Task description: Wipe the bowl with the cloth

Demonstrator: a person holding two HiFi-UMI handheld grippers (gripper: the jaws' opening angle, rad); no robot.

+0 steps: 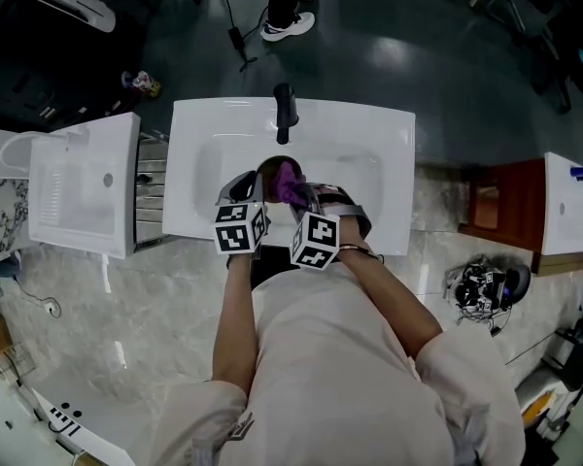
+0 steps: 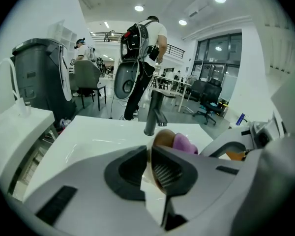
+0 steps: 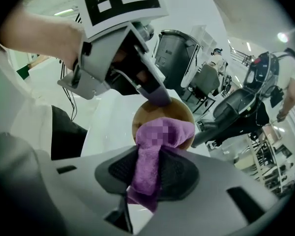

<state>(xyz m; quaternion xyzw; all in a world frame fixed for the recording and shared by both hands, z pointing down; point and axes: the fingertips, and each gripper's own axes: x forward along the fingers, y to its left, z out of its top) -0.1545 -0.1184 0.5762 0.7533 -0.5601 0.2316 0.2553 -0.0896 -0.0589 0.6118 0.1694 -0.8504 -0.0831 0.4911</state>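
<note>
A brown bowl [image 1: 275, 170] is held tilted over the white sink basin [image 1: 369, 153], just in front of the dark faucet [image 1: 285, 113]. My left gripper [image 1: 245, 194] is shut on the bowl's rim; in the left gripper view the rim [image 2: 162, 139] sits between its jaws [image 2: 148, 168]. My right gripper [image 1: 309, 200] is shut on a purple cloth [image 1: 291, 184]. In the right gripper view the cloth [image 3: 155, 151] hangs between the jaws [image 3: 147, 168], and its bunched end lies inside the bowl [image 3: 143, 116]. The left gripper [image 3: 157, 95] clamps the bowl's far rim there.
A white cabinet [image 1: 83, 183] stands left of the sink and another white unit [image 1: 568, 202] to the right. Cables and headphones [image 1: 486, 284] lie on the floor at the right. Beyond the sink a person with a backpack [image 2: 140, 48] stands beside a grey bin [image 2: 39, 73].
</note>
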